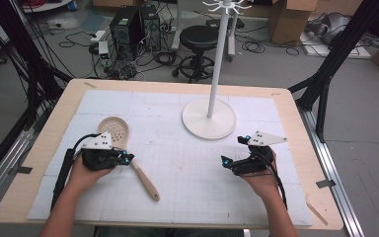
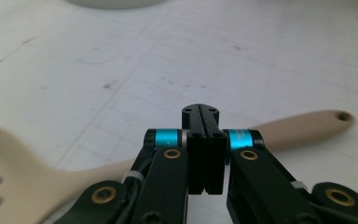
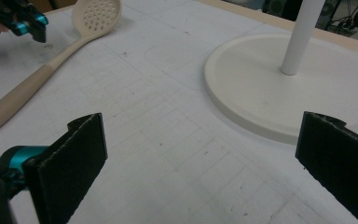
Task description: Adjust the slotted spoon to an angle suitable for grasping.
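While we hold the left gripper w/ jaws together, seemingly just above the slotted spoon left of the stand base, the right gripper gapes apart nr the base.

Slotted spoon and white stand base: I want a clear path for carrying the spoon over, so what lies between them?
Nothing: in the high view, bare gridded mat separates the slotted spoon from the stand base. The right gripper view agrees.

Left tongs shut, right tongs agape
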